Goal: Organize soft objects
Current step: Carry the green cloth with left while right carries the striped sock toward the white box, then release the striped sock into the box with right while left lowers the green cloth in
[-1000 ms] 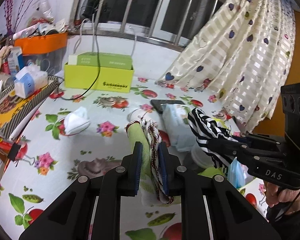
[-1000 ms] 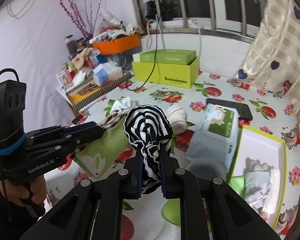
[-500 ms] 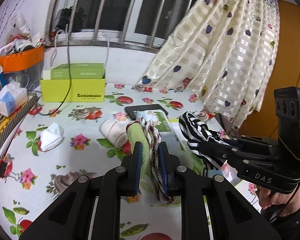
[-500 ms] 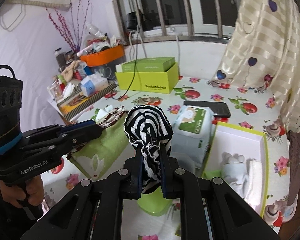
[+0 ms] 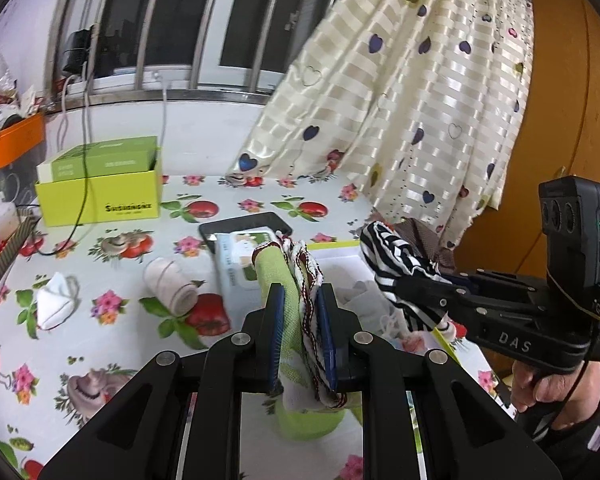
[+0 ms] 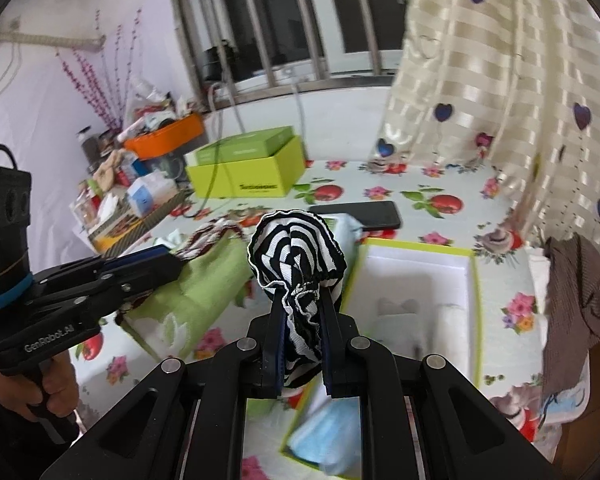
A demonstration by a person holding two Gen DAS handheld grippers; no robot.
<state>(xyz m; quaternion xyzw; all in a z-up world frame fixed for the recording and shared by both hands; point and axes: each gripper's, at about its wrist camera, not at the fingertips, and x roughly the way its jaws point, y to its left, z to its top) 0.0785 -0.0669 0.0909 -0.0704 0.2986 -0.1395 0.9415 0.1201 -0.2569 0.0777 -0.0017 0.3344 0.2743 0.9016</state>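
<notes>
Green cloth (image 5: 277,276) with red-white trim held aloft; black-white striped cloth (image 6: 295,252) bunched, held above table

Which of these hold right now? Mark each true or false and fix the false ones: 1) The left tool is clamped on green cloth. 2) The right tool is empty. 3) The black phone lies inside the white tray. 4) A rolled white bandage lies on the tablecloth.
1) The left tool is clamped on the green cloth with braided trim: true.
2) False: the right tool is shut on a black-and-white striped fabric piece.
3) False: the flat black phone lies on the flowered tablecloth, outside the white tray with yellow-green rim.
4) A rolled white bandage lies on the tablecloth: true.
</notes>
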